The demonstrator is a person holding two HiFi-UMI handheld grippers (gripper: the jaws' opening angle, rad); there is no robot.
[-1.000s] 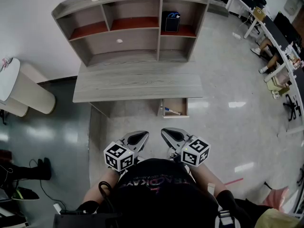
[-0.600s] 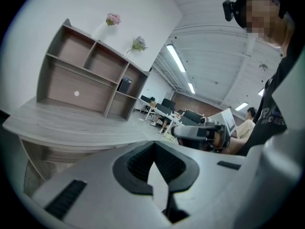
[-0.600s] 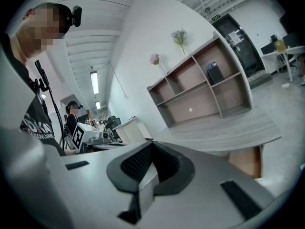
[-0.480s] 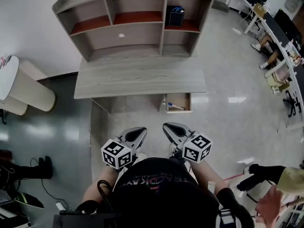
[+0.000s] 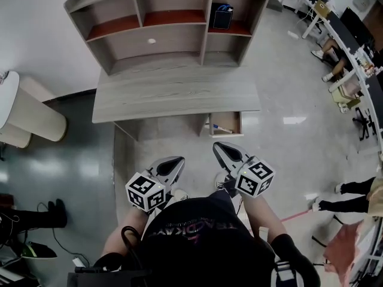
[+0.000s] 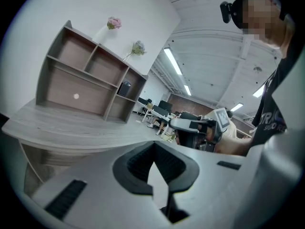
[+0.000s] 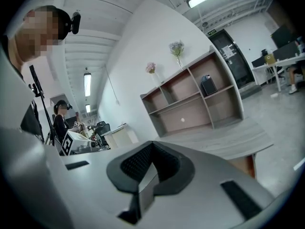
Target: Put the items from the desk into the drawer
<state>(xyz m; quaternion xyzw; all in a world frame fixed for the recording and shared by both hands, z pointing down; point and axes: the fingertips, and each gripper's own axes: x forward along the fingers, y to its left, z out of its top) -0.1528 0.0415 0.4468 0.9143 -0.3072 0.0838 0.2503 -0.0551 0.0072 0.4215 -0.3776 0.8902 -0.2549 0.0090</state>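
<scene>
Wood drawer [image 5: 225, 124], right gripper [image 5: 219, 147] nearer — jaws together

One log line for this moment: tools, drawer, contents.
left tool: shut, empty | right tool: shut, empty | drawer: open, item inside

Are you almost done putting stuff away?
Nearly, it seems. The desk top looks bare, and a pen-like thing lies in the open drawer. The left gripper and right gripper are shut, holding nothing. To do: perhaps shutting the drawer; a dark box sits on a shelf.
</scene>
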